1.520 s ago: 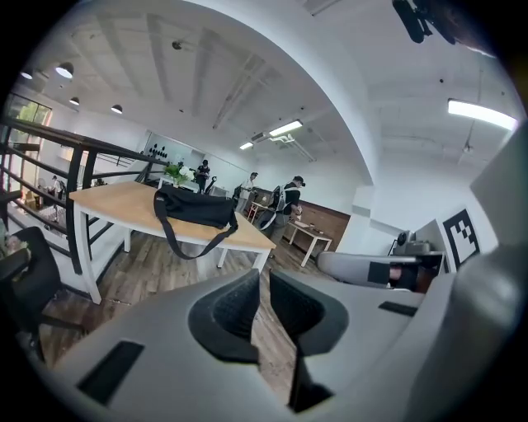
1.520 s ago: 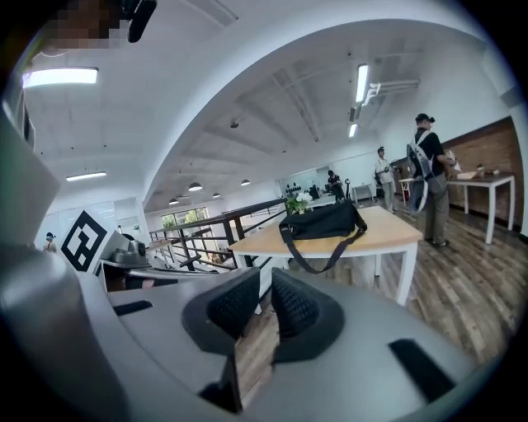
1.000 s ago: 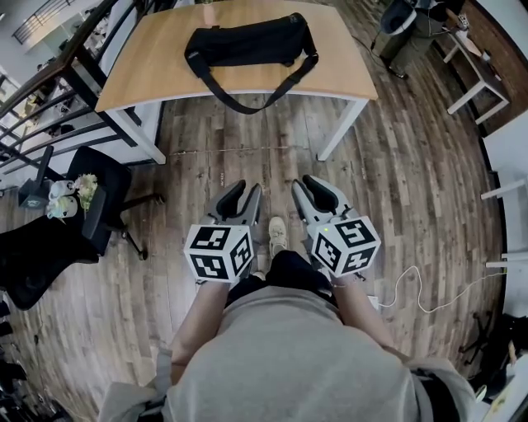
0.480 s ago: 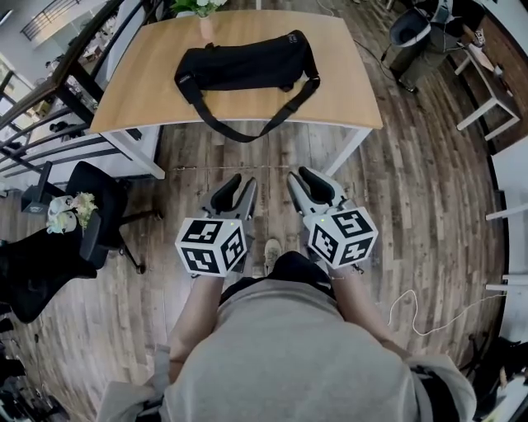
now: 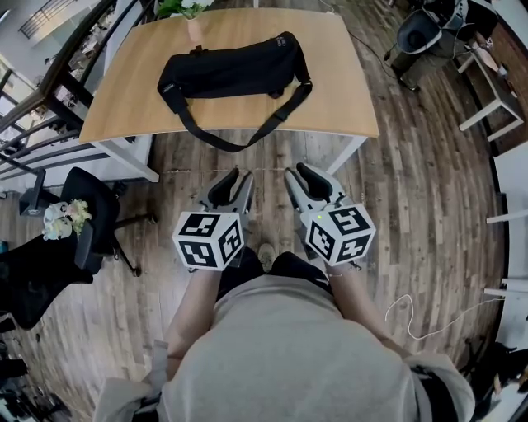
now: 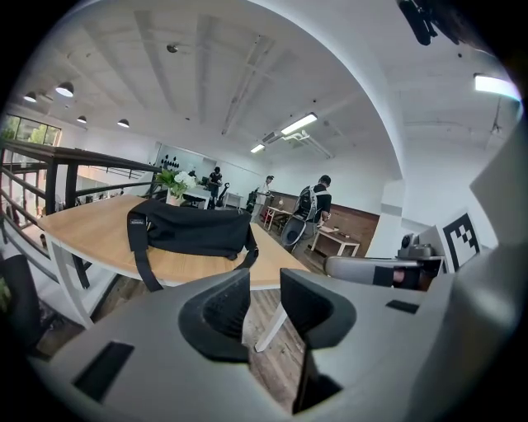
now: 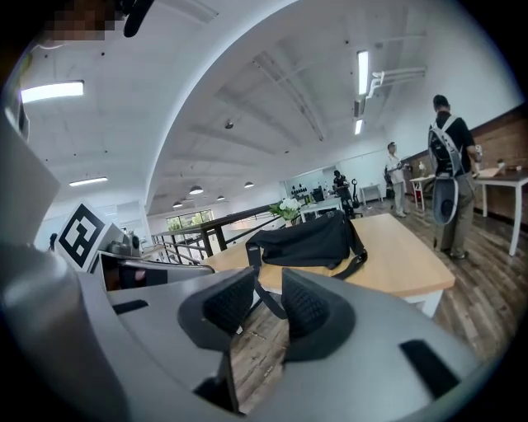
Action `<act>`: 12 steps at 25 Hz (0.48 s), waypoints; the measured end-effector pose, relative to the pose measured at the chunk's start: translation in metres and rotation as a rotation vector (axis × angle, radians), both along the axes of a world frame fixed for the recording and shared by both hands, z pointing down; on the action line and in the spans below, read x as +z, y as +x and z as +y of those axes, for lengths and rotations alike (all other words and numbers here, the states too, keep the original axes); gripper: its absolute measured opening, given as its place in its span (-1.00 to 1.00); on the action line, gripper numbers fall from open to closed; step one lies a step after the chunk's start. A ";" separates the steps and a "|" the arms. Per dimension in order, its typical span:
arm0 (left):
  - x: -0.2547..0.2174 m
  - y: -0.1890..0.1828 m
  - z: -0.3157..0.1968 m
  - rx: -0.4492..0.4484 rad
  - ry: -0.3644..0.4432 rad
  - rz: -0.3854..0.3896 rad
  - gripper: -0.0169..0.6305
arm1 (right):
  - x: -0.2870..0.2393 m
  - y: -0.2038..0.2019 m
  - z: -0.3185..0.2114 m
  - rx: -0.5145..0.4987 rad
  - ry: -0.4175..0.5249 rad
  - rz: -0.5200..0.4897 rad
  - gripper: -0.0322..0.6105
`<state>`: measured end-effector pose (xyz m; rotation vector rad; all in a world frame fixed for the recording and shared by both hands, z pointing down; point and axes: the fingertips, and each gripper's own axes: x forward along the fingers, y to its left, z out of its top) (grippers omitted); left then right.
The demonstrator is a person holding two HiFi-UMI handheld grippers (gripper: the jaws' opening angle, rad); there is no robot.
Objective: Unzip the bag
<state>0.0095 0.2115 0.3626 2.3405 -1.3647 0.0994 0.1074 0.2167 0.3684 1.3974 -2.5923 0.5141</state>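
A black bag (image 5: 231,70) lies lengthwise on a wooden table (image 5: 346,91), and its strap (image 5: 239,136) loops over the front edge. Both grippers hover over the floor short of the table, side by side and pointing at it. My left gripper (image 5: 235,177) has its jaws a little apart with nothing between them; from its own view (image 6: 264,284) the bag (image 6: 194,231) is ahead and to the left. My right gripper (image 5: 304,175) is likewise open and empty, and past its tips (image 7: 268,288) I see the bag (image 7: 305,239) straight ahead.
A potted plant (image 5: 191,15) stands at the table's far edge. A black office chair (image 5: 91,206) and a railing (image 5: 41,91) are at the left. A white cable (image 5: 421,313) lies on the floor at the right. People (image 7: 450,165) stand far behind.
The person has stepped closer to the table. Both grippers have moved forward, nearer its front edge. The bag now sits lower and further left in the head view.
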 end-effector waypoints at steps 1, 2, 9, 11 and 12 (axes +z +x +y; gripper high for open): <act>0.001 0.001 -0.004 0.001 -0.003 -0.004 -0.60 | 0.001 0.002 -0.003 0.004 -0.002 0.000 -0.60; 0.002 0.002 -0.008 0.001 -0.004 -0.006 -0.60 | 0.002 0.003 -0.007 0.007 -0.003 0.000 -0.59; 0.010 0.012 -0.032 0.021 -0.026 -0.004 -0.60 | 0.012 0.013 -0.018 0.029 -0.030 0.011 -0.58; 0.010 0.015 -0.043 0.033 -0.026 -0.003 -0.60 | 0.014 0.015 -0.025 0.036 -0.035 0.015 -0.58; 0.009 0.016 -0.049 0.037 -0.026 -0.001 -0.60 | 0.015 0.014 -0.030 0.036 -0.037 0.018 -0.58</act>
